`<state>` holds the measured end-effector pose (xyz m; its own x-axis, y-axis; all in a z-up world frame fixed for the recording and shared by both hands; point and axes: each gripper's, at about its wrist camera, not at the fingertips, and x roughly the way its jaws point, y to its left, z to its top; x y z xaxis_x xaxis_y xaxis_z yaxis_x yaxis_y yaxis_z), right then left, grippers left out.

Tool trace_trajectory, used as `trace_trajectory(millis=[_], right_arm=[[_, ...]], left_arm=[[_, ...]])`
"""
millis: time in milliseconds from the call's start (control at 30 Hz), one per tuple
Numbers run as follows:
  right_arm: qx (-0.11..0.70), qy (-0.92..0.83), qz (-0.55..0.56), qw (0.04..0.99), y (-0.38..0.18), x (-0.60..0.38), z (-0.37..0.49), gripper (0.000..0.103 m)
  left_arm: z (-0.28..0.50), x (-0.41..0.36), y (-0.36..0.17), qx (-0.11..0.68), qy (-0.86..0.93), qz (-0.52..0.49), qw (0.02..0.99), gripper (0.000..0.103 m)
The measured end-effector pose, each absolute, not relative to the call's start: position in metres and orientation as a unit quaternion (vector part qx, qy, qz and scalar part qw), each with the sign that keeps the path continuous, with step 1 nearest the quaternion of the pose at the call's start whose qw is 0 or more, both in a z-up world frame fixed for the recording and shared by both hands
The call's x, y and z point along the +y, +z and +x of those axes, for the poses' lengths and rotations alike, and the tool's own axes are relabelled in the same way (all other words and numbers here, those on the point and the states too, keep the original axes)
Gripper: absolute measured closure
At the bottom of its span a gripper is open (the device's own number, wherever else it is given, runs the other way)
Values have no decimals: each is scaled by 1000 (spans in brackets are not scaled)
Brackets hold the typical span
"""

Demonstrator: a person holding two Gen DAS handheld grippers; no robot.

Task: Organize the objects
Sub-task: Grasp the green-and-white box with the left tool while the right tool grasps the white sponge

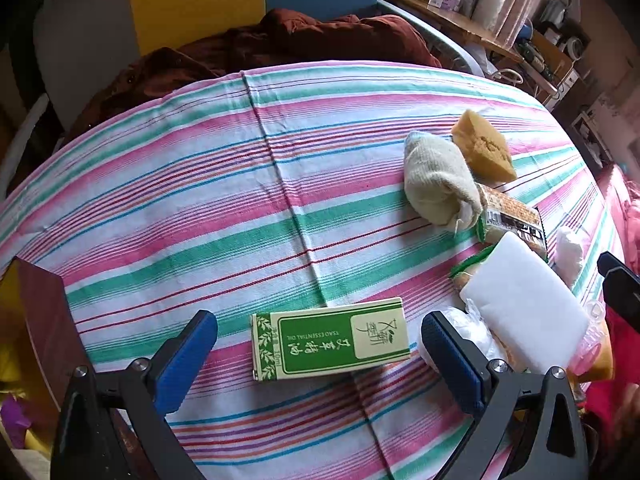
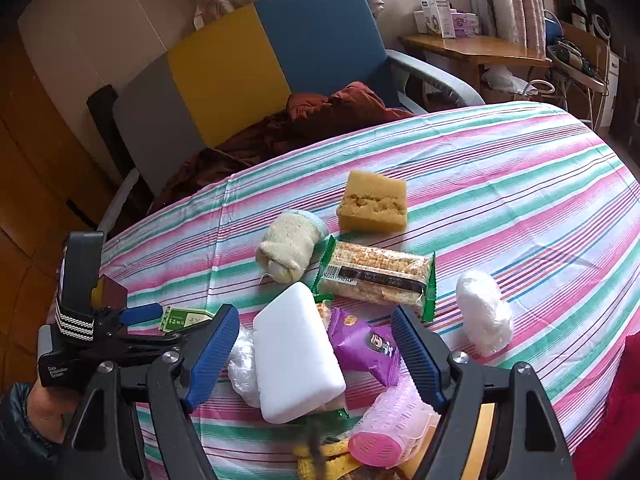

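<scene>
The green box (image 1: pixel 330 339) is seen flat on the striped cloth (image 1: pixel 200 208) between the spread, empty jaws of the left gripper (image 1: pixel 320 354). Only the right view shows the purple packet (image 2: pixel 362 344), just beside the white block (image 2: pixel 296 354), within the right gripper (image 2: pixel 316 354), likewise held apart and empty.

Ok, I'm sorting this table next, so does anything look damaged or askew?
The yellow sponge has a torn, crumbly patch on its face. The white block lies tilted on the heap, overlapping a plastic bag and snack packets. Nothing looks spilled.
</scene>
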<state>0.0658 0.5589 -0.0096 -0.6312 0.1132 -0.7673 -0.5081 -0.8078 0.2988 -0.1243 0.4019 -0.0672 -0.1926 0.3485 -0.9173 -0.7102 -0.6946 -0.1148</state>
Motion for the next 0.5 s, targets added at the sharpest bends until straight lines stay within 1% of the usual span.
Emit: trace_trajectory(millis=[33,67,267,367,500], right_arm=[[251,867,-391,178,-10,558,66,23],[249,867,-393,176,-10,557,65,23],[208,873,-413,155,-12,541,55,23],[174,872,-434,145,-17,527,47,23],[119,862,-469,148,-29,510,37,23]], left_arm=[[-127,399,-69,165,752,-532,353,14],[-129,397,-70,159,749,-535,356,28],[-126,375,-70,144,756,-528,359,28],[-122,363,-61,128,763,-520,362,28],[-110,351,-45,128,778,-494,368,28]])
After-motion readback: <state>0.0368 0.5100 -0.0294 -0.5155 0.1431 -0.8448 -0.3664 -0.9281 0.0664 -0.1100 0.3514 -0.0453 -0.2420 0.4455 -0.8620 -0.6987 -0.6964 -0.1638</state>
